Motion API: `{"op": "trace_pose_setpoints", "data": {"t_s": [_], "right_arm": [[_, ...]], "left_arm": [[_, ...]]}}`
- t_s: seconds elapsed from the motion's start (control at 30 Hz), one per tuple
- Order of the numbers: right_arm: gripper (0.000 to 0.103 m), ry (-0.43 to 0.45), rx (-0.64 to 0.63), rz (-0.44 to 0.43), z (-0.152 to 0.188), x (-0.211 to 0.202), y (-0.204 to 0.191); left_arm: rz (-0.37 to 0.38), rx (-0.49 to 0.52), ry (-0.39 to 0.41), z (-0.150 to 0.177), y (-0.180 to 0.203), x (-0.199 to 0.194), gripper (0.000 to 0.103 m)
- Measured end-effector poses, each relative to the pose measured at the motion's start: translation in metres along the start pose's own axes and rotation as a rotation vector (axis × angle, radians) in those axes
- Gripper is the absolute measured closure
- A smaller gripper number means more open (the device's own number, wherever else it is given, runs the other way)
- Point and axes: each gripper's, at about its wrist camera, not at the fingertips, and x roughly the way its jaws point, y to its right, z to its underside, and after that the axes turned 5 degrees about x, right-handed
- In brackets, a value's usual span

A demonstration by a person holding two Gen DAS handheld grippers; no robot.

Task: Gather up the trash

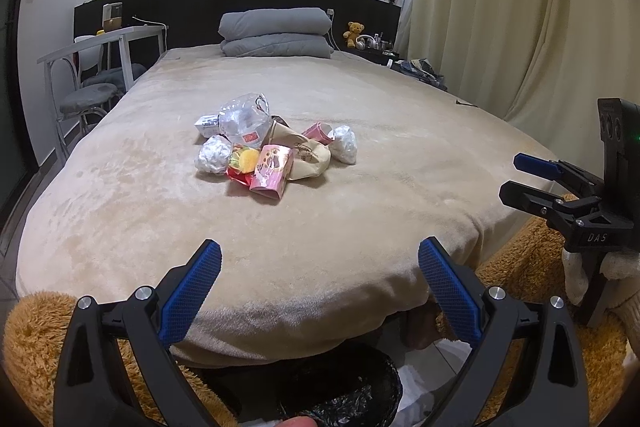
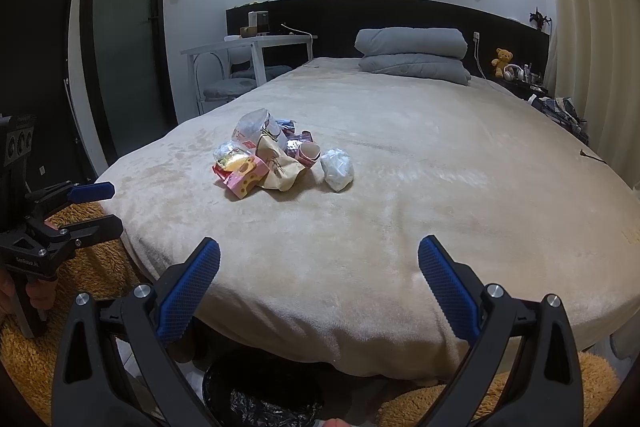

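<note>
several wrappers (image 1: 272, 147) heaped, no clear axis.

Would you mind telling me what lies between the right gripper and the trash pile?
Only bare beige blanket lies between the open right gripper and the trash pile; the right wrist view shows this.

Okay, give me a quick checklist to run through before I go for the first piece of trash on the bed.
1. Left hand-held gripper open and holding nothing: ok.
2. Right hand-held gripper open and holding nothing: ok.
3. Trash pile in plain sight on the bed: ok.
4. Crumpled white bag lies apart from the pile, an easy first pick: ok.
5. Black-lined bin below the foot of the bed, open: ok.
6. Grippers near the trash: not ok, both are at the bed's near edge.
</note>
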Motion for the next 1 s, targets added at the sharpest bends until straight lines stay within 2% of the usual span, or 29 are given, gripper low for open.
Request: {"op": "trace_pose_setpoints", "data": {"t_s": [1.0], "right_arm": [[0.005, 0.002, -0.019, 0.003, 0.0005, 0.0024, -0.0028]], "left_arm": [[-0.006, 0.010, 0.003, 0.0020, -0.0011, -0.0060, 0.006]]}}
